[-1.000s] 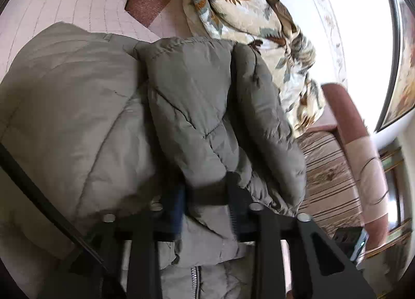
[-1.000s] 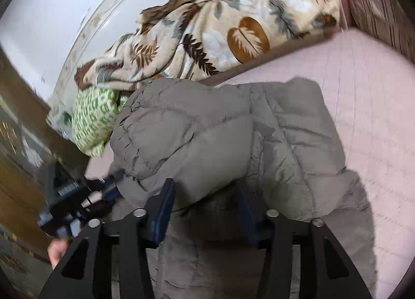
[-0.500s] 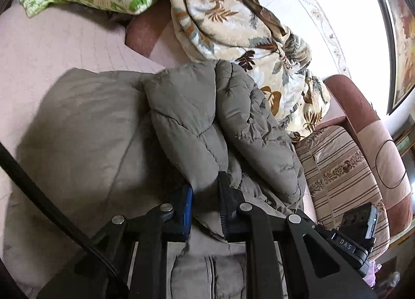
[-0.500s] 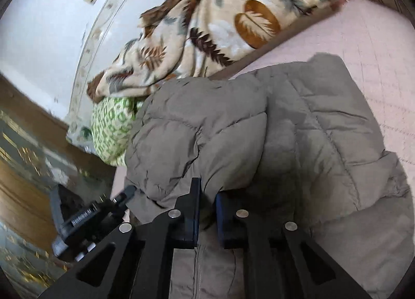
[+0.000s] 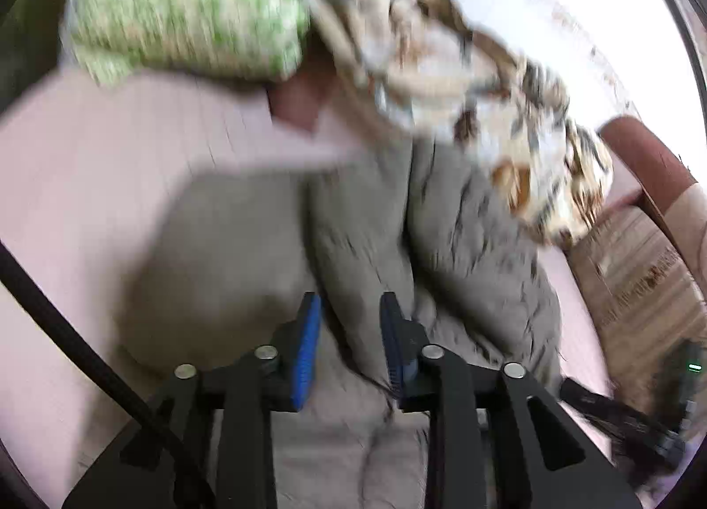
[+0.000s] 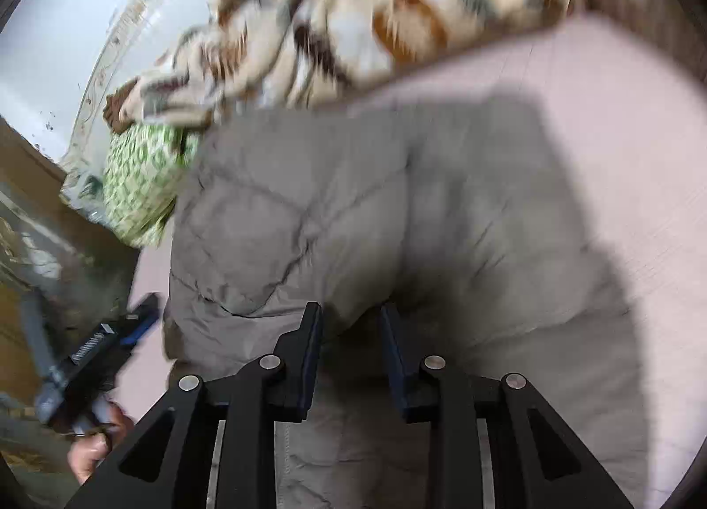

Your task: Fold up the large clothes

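- Left wrist view: the padded jacket (image 5: 442, 252) lies folded on the pink bed (image 5: 88, 199); the left gripper (image 5: 349, 314) jaws are opening, fabric between them, grip uncertain.
- Right gripper (image 6: 351, 323) jaws are opening likewise over a fold.
- Risk: the puffy folded sleeves may spring open once released.

Grey-olive puffer jacket (image 6: 362, 217), sleeves folded in, on pink bed
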{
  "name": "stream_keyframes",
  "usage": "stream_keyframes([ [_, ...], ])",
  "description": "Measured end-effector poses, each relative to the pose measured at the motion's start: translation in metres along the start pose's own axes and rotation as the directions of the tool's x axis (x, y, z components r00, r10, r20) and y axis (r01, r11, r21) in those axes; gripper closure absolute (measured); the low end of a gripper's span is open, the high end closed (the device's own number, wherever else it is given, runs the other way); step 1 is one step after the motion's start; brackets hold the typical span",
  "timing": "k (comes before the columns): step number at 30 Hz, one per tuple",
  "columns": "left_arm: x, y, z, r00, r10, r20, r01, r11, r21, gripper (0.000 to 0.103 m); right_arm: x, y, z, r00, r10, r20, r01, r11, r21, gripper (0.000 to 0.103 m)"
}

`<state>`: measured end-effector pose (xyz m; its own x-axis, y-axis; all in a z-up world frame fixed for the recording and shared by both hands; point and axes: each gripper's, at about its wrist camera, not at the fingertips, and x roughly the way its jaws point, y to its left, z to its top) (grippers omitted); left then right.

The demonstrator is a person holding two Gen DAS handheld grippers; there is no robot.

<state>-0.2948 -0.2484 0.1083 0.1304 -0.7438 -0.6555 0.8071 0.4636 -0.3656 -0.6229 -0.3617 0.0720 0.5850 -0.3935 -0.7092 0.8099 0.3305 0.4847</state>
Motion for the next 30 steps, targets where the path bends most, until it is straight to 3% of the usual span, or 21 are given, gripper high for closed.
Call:
stream_keyframes([
  [3,-0.007,-0.015,0.005,0.998,-0.015,0.061,0.011,0.997,0.072,0.069,-0.021,0.021,0.004,0.988,-0.008,0.152,0.023,0.995,-0.101,0.070],
  [6,0.006,-0.034,0.000,0.999,-0.044,0.031,0.039,0.988,0.149,0.068,-0.006,0.038,0.005,0.981,0.060,0.185,-0.025,0.982,-0.185,0.065],
  [12,0.060,-0.044,-0.023,0.993,0.024,-0.116,0.004,0.971,0.240,0.068,0.058,0.037,-0.002,0.998,-0.046,0.052,0.056,0.974,-0.218,0.065],
  [14,0.070,-0.045,-0.029,0.989,0.053,-0.141,-0.014,0.964,0.266,0.068,0.070,0.033,-0.007,0.998,-0.064,-0.009,0.060,0.971,-0.231,0.065],
  [18,0.078,-0.053,-0.038,0.986,0.098,-0.138,-0.048,0.944,0.326,0.067,0.078,0.030,-0.010,0.996,-0.088,-0.025,0.079,0.965,-0.250,0.065],
  [21,0.063,-0.053,-0.037,0.991,0.078,-0.110,-0.039,0.946,0.321,0.068,0.070,0.034,-0.008,0.998,-0.070,-0.008,0.066,0.964,-0.258,0.065],
  [26,0.004,-0.049,-0.036,0.998,0.037,-0.046,-0.021,0.952,0.304,0.067,0.024,0.052,-0.016,0.998,-0.027,0.053,0.041,0.952,-0.304,0.065],
  [30,-0.044,-0.027,-0.070,0.999,0.004,-0.044,0.007,0.971,0.240,0.065,-0.015,0.055,-0.042,0.996,-0.002,0.086,0.030,0.946,-0.323,0.065],
])
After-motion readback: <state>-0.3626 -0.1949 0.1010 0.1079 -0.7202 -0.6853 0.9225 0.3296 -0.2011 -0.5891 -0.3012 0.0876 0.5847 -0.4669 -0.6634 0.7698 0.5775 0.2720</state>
